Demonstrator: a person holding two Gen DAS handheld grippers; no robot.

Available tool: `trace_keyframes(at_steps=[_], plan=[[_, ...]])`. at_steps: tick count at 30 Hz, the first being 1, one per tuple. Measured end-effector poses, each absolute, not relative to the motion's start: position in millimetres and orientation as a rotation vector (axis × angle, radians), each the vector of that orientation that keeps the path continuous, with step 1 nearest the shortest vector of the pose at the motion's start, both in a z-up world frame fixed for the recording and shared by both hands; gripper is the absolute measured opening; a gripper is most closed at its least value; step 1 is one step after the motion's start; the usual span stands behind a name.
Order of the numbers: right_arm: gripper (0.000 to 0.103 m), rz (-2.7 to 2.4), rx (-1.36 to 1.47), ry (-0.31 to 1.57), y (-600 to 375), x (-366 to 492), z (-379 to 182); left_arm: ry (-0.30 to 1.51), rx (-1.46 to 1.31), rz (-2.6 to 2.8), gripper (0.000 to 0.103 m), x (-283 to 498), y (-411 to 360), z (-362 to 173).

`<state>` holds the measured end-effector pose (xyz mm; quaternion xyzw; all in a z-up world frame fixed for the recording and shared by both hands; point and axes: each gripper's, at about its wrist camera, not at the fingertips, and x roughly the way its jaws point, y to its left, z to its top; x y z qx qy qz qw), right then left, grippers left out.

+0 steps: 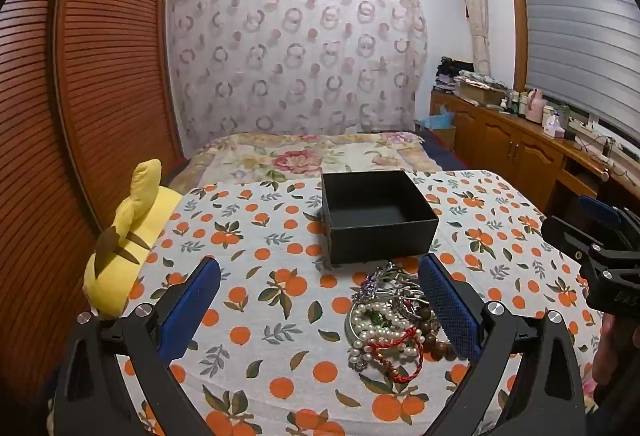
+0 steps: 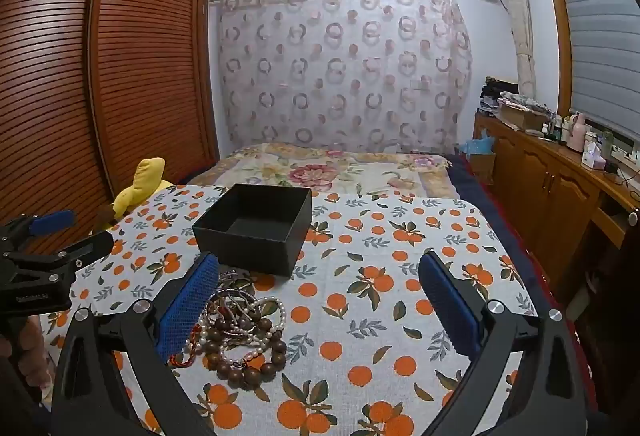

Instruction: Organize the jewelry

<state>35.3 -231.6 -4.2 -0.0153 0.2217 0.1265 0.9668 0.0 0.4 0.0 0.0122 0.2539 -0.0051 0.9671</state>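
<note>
A pile of jewelry (image 1: 388, 324) lies on an orange-print cloth (image 1: 260, 276): pearl strands, brown wooden beads, a red cord bracelet, silver bangles. An open, empty black box (image 1: 376, 216) stands just behind it. My left gripper (image 1: 320, 268) is open and empty, its right finger beside the pile. In the right wrist view the pile (image 2: 240, 332) lies by the left finger, the box (image 2: 256, 228) behind it. My right gripper (image 2: 320, 268) is open and empty. Each gripper shows at the other view's edge.
A yellow plush toy (image 1: 128, 236) sits at the cloth's left edge. A floral bedspread (image 1: 312, 156) stretches behind. A wooden wardrobe (image 1: 80, 76) stands at left, and a cluttered wooden cabinet (image 1: 512, 140) at right.
</note>
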Motion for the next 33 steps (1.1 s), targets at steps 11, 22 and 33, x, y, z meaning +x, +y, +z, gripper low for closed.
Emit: trace_keyframes(at_steps=[11, 22, 33], plan=[[0.101, 0.256, -0.018, 0.458, -237.4, 41.2, -8.1, 0.511, 0.025, -0.014, 0.096, 0.5, 2.6, 5.3], [0.101, 0.254, -0.013, 0.456, -237.9, 38.4, -6.2, 0.485, 0.021, -0.009, 0.096, -6.4, 0.1, 13.8], [0.101, 0.255, -0.008, 0.455, -239.1, 39.0, -5.2, 0.48, 0.016, -0.012, 0.096, -7.6, -0.3, 16.2]])
